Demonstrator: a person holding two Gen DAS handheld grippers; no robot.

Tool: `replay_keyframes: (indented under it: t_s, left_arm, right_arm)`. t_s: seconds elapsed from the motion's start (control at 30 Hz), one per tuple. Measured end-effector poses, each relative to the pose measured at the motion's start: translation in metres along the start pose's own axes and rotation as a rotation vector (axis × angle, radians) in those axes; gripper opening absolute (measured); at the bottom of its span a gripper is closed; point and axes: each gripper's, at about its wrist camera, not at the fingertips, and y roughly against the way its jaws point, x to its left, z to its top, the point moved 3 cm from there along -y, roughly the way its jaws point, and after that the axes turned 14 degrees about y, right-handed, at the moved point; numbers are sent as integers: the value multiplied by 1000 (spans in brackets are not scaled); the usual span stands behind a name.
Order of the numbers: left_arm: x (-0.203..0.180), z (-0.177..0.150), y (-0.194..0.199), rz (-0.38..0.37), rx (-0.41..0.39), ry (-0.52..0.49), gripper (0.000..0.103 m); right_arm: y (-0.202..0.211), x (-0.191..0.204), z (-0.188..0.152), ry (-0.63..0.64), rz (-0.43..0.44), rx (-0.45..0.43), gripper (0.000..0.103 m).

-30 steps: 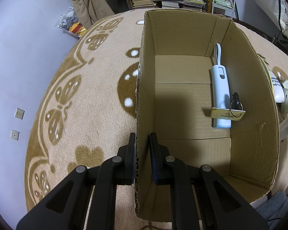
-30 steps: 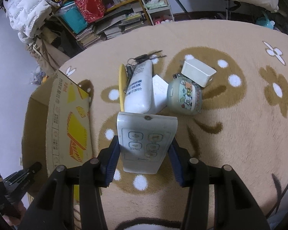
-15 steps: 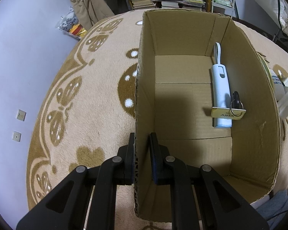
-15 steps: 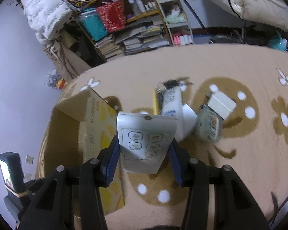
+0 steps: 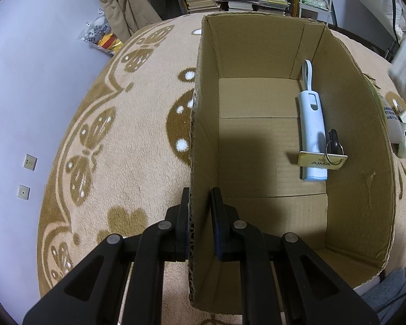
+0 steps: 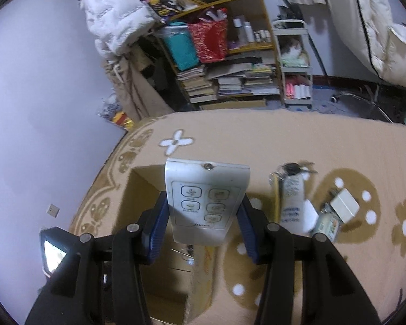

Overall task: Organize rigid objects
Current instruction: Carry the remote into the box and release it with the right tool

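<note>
While the left gripper [image 5: 200, 224] is pinching the near left wall of the cardboard box [image 5: 203, 124], its fingers [image 5: 182, 216] are sitting nearly together, one outside the wall and one inside, clamped on the cardboard edge. Ahead and to the right of those fingers, on the box floor, a pale blue stick-shaped device [image 5: 312, 132] is lying lengthwise against the right wall, with a yellow key tag [image 5: 322, 160] and dark key [image 5: 333, 139] resting across its near end. Beyond the right wall, a white tube [image 5: 391, 116] and a small round item are only partly showing, cut off by the cardboard. A blurred grey shape at the far right edge is too smeared to identify.

The right gripper [image 6: 203, 218] is holding the white remote control [image 6: 207, 200], fingers [image 6: 157, 227] spread moderately and pressing on its two long sides, button face toward the camera. The remote is hanging above the box opening [image 6: 138, 189]; its lower end is hiding the box rim behind it. Right of the fingers on the rug [image 6: 284, 140], the tube [image 6: 292, 197], keys [image 6: 293, 167], a white charger block [image 6: 343, 205] and a small printed jar [image 6: 326, 224] are lying clustered, slightly motion-blurred. At lower left a lit screen [image 6: 52, 254] is partly showing behind the gripper body.
</note>
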Motion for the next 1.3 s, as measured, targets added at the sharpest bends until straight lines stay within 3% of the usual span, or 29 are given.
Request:
replay_keyframes:
  t_s: [0.2,0.43,0.6,1.0,1.3]
  left_arm:
    - [0,0,0,0,1,0,13]
    - [1,1,1,-3,2,6,13]
    - [1,2,1,-5,4,7,13]
    - [1,2,1,-4,0,3,13]
    - [1,1,1,-1,-1,3,13]
  right_arm:
    - [-17,18,2,7,79,11,52]
    - [-47,30,-17,-26,173,94,52]
    - [-62,43,-29,40,138,141,52]
    - [-66,55,-26,127,64,160,53]
    - [-59,49,-21,101,68,129,53]
